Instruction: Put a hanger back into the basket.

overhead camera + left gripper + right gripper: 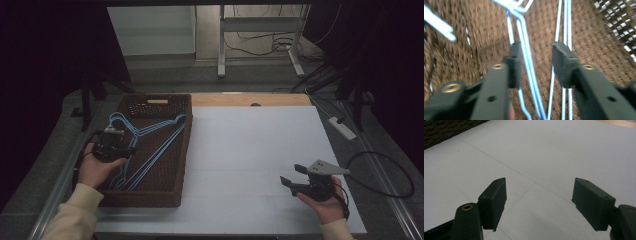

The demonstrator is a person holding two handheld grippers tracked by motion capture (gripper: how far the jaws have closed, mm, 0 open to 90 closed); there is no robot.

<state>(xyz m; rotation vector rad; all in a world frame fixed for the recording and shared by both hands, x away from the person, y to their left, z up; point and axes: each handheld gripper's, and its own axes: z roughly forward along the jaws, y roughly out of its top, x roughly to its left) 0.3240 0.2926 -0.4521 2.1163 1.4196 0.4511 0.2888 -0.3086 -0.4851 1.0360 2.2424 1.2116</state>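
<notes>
Several light blue wire hangers (159, 146) lie stacked in a brown woven basket (184, 152) at the left of the white table (250, 145). My left gripper (116, 141) hovers over the basket's left side, pointing down. In the left gripper view its jaws (535, 58) stand apart; blue hanger wires (527, 60) run between them over the woven basket floor (469, 47), and neither pad presses on them. My right gripper (294, 176) is held above the table's near right part, open, with nothing but bare white tabletop (549, 150) between its jaws (539, 200).
The basket's far wall (155, 105) is open lattice. A wooden strip (250, 99) borders the table's back edge. On the floor to the right lie a white power strip (342, 127) and looping cables (385, 175). A corner of the basket (439, 131) shows at top left.
</notes>
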